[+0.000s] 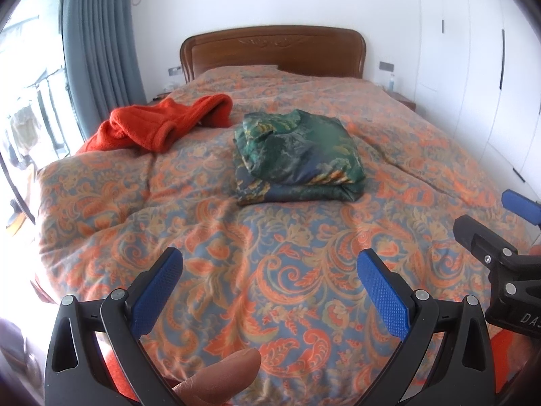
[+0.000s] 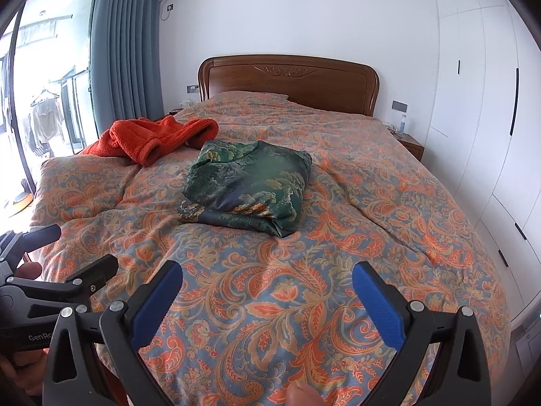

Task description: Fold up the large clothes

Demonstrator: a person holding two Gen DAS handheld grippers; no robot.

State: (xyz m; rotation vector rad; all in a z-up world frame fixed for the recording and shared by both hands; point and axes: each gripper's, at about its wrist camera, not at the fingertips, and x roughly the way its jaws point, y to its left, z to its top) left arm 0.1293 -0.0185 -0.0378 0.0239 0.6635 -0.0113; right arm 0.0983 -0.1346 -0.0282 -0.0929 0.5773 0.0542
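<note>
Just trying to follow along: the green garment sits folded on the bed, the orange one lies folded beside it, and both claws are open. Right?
Not quite. The orange garment lies crumpled, unfolded, as the right wrist view shows. The green garment is folded, and the left claw and right claw are open.

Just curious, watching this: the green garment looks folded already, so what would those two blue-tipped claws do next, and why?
Probably reach toward the orange garment, which lies crumpled near the bed's left edge, while the green garment sits folded. Left gripper and right gripper are both open, holding nothing.
</note>
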